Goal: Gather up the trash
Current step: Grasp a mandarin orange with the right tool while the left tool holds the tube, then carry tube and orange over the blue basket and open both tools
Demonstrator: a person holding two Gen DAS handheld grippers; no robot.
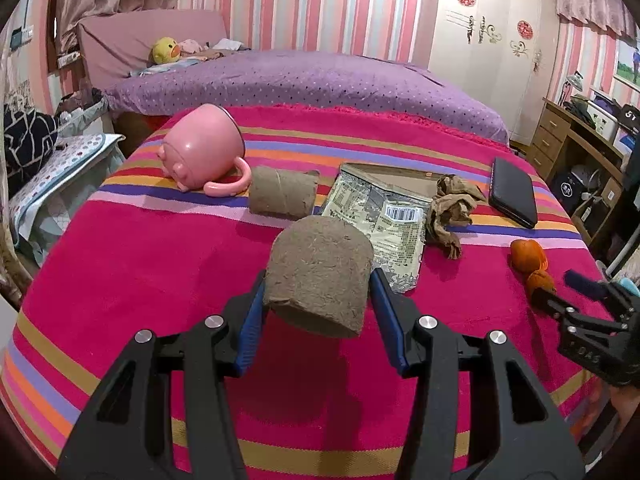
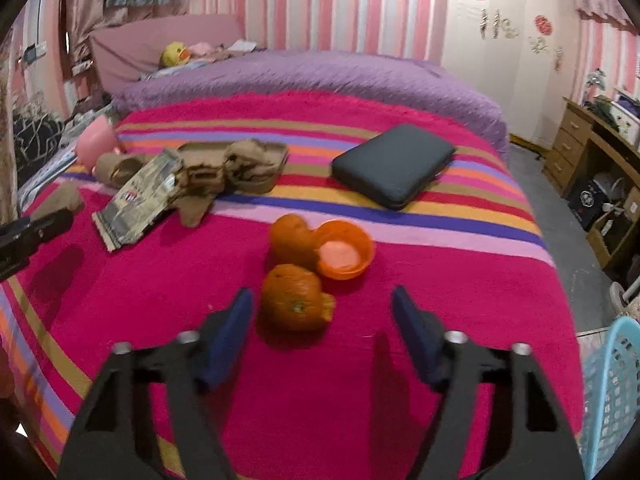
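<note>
Black jaws w/ blue pads fill the bottom of both views. Left gripper (image 1: 318,280) is pinching a cardboard roll (image 1: 320,276), pads pressed on both its sides, roll lifted clear of the striped blanket (image 1: 140,272).

Right gripper (image 2: 322,308) is spread, pads not touching anything. One orange peel piece (image 2: 294,298) lies on the blanket between the fingers, close to the left pad; a gap shows on the right-pad side. Two more peel bits (image 2: 320,246) sit just behind it, touching each other, one cupped w/ its pale inside up. In the left view the same peel (image 1: 530,262) is at far right, w/ the right gripper's tips (image 1: 560,300) at its near end; contact can't be told there.

Other trash, mid-blanket: second roll (image 1: 280,196) lying on its side just beside a tipped-over pink mug (image 1: 202,148); foil snack wrapper (image 1: 380,220) flat, partly over a shallow cardboard tray (image 1: 400,178); crumpled brown paper (image 1: 452,208) at the wrapper's right edge, also against the tray.

Dark flat case (image 2: 394,164) lies further back right, well apart from the peel. Blue basket (image 2: 612,392) stands off the bed's edge at far right of the right view.
</note>
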